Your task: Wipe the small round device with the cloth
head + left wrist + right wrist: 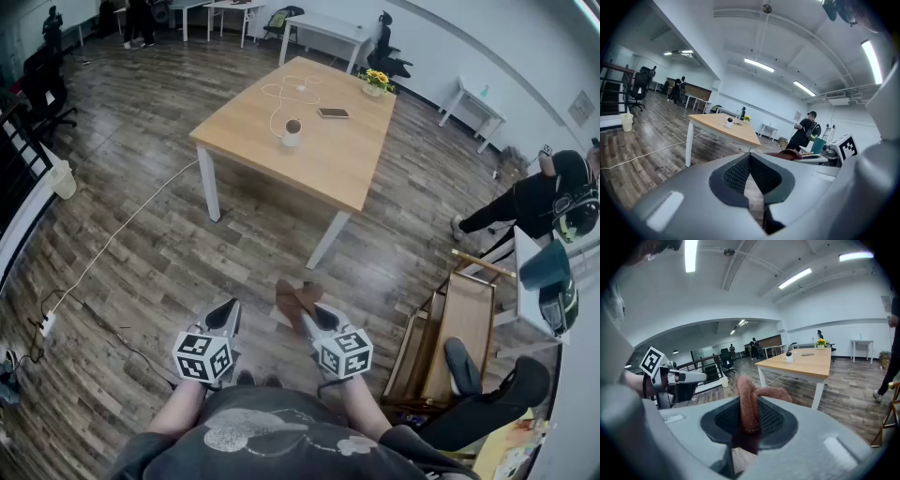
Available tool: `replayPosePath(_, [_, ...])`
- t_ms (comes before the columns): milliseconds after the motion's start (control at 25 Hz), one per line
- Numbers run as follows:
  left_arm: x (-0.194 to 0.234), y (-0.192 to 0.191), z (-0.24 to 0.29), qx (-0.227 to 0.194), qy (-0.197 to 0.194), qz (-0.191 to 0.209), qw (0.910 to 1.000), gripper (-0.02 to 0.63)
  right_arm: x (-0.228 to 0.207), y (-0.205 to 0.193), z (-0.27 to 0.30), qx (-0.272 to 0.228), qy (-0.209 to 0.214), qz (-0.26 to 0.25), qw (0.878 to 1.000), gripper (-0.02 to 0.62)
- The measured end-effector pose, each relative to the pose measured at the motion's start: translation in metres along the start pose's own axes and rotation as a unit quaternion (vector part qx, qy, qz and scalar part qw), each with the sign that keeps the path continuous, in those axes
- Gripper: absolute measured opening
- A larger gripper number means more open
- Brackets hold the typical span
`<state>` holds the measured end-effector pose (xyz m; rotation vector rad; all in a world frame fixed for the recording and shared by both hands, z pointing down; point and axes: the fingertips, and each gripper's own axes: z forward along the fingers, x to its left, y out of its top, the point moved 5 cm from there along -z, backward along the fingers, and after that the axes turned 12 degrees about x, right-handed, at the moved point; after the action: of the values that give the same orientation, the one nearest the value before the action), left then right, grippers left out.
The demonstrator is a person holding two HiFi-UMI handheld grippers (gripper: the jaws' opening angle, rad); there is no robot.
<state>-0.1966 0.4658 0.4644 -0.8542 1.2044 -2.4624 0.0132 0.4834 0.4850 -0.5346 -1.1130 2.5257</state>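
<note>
Head view shows the wooden table [323, 164] well ahead of both claws. The left gripper [750, 160] has its jaws pressed together on nothing. The right gripper [751, 417] pinches the reddish-brown cloth [749, 397], which flops loose past its tips. The small round device [292, 132] stands on the table, far ahead of that claw. A hard one-handed wipe would likely topple or drag it, since nothing steadies it.

The cloth [749, 401] is fuzzy rust-brown terry, the jaws of the right gripper [749, 422] are matt grey plastic with rough black pads [725, 420], the counter [347, 159] is smooth pale wood, and the floor [141, 272] is faintly glossy planks.
</note>
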Motion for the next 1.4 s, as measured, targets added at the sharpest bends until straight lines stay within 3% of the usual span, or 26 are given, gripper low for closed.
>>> replayPosePath(320, [0.007, 0.003, 0.004, 0.0, 0.006, -0.005, 1.0, 0.018, -0.005, 0.002, 0.007, 0.003, 0.004, 0.004, 1.0, 0.074])
replayPosePath(1400, [0.029, 0.01, 0.013, 0.005, -0.027, 0.003, 0.9996, 0.018, -0.008, 0.015, 0.016, -0.01, -0.038, 0.023, 0.999, 0.074])
